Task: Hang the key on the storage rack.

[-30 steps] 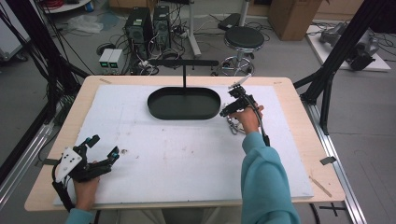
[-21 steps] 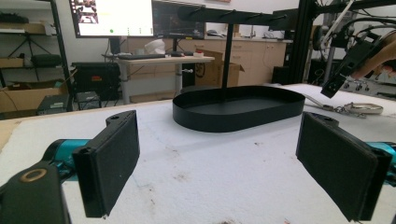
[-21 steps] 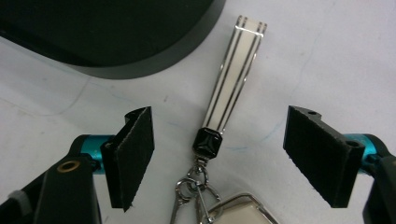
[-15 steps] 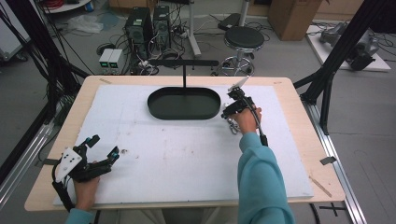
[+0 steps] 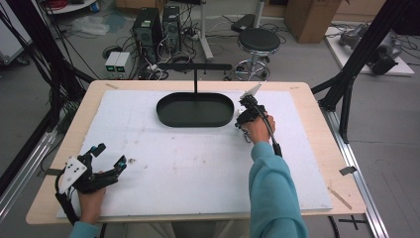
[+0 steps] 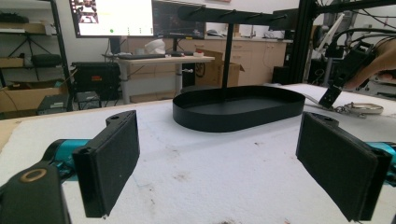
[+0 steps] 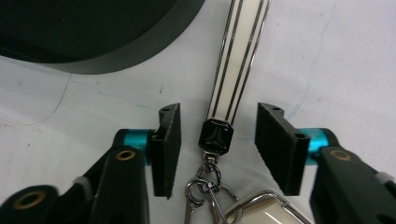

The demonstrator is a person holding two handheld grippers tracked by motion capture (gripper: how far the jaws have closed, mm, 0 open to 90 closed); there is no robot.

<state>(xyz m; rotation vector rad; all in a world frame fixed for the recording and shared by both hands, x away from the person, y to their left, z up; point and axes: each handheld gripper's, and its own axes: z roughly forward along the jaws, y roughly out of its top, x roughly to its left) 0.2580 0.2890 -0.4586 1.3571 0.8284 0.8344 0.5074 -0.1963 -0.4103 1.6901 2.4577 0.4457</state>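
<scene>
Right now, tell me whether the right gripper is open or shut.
Open: the right gripper has its jaws apart on either side of the keychain strap, neither touching it.

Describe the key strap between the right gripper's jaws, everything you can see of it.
The key strap is a flat cream band with thin dark stripes along its length. It ends in a glossy black clasp joined to silver metal rings. It lies flat on the white table beside the black tray, between the open jaws of the right gripper, untouched by either pad.

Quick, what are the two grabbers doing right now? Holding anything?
Left hand-held gripper: open, holding nothing.
Right hand-held gripper: open, jaws either side of the keychain strap, not gripping it.
</scene>
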